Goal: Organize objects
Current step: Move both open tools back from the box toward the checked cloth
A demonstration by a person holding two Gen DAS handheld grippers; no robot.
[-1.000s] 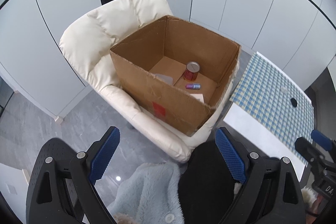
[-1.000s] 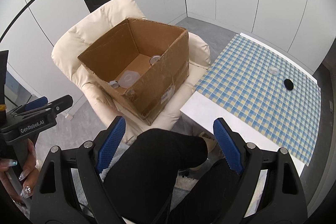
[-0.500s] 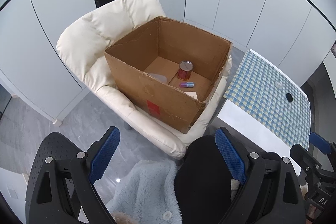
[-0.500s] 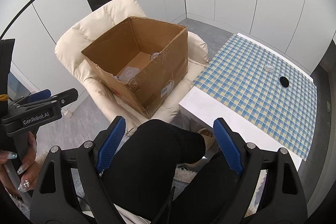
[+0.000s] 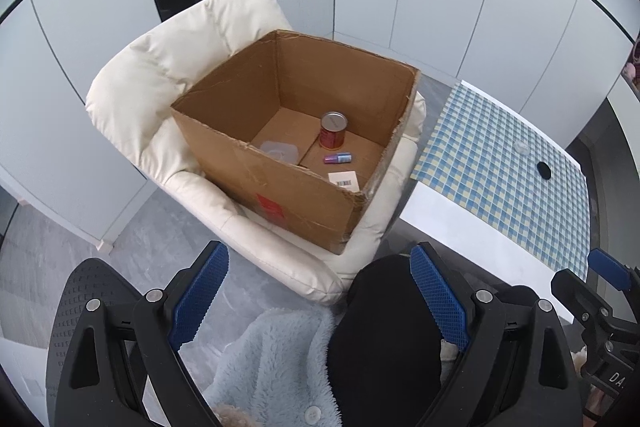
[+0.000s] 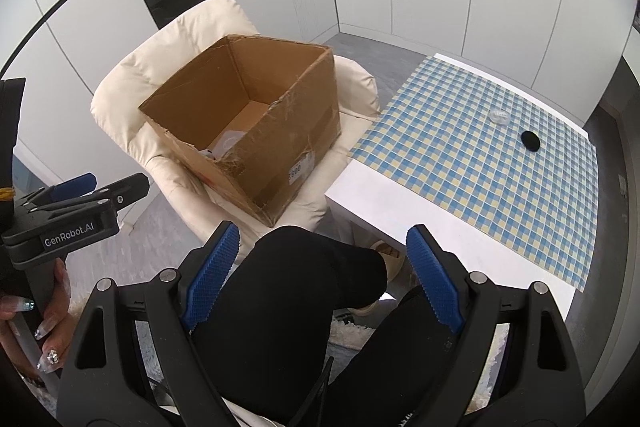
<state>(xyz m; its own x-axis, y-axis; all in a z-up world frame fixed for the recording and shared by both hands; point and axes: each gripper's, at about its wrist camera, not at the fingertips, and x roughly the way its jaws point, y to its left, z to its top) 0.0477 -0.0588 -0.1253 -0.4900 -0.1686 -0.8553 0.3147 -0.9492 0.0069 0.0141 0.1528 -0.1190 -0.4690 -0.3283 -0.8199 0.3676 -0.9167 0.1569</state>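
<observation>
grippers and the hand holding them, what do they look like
Both the left gripper and the right gripper are matte black plastic, with silver screws and two fingers faced with blue ridged pads. The right wrist view shows white "GenRobot.AI" lettering on the left gripper's side. The hand on its handle has long, pale decorated nails. A fluffy light blue garment with a button shows below.

Black tongs (image 5: 320,291), blue ribbed pads (image 5: 200,291), black trousers (image 6: 288,291)
</observation>
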